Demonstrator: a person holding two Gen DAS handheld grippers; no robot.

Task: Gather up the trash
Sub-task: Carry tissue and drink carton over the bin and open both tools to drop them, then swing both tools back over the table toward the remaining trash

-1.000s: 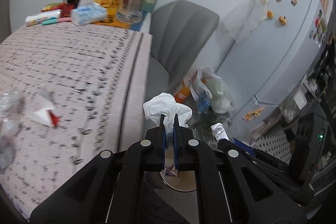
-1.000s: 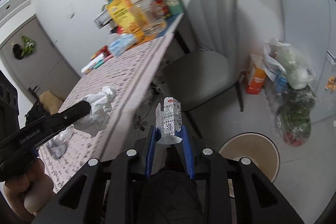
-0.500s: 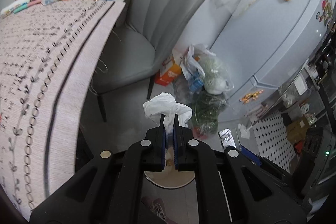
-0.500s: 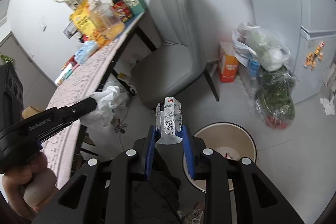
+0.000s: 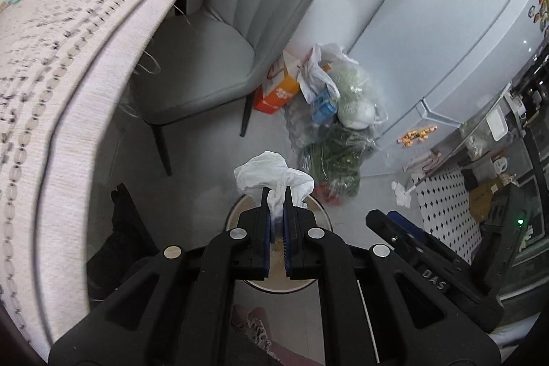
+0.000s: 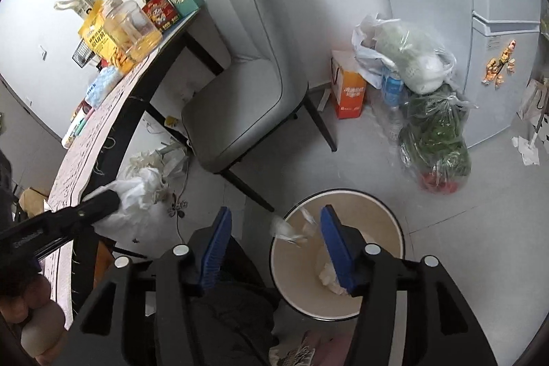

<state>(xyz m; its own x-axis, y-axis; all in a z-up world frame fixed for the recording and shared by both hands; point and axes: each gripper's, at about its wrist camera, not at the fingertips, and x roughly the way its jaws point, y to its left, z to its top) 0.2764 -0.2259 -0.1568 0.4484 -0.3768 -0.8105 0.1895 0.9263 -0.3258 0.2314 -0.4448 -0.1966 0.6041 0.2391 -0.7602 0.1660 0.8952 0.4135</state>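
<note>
Right gripper [image 6: 274, 225] jaws just opening, wrapper [image 6: 290, 228] loose over bin [image 6: 398, 228]; left gripper [image 5: 277, 194] clamps tissue [image 5: 267, 174].

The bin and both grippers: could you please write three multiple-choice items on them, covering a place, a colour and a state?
1. Where is the bin?
A. on the table
B. on the floor by the chair
C. on the chair seat

2. What colour are the right gripper pads?
A. blue
B. red
C. yellow

3. What does the left gripper hold?
A. nothing
B. a bottle
C. a white tissue

Key: B, the bin stands on grey floor near the chair legs; A, both pads show blue; C, the tissue is pinched between shut jaws.
</note>
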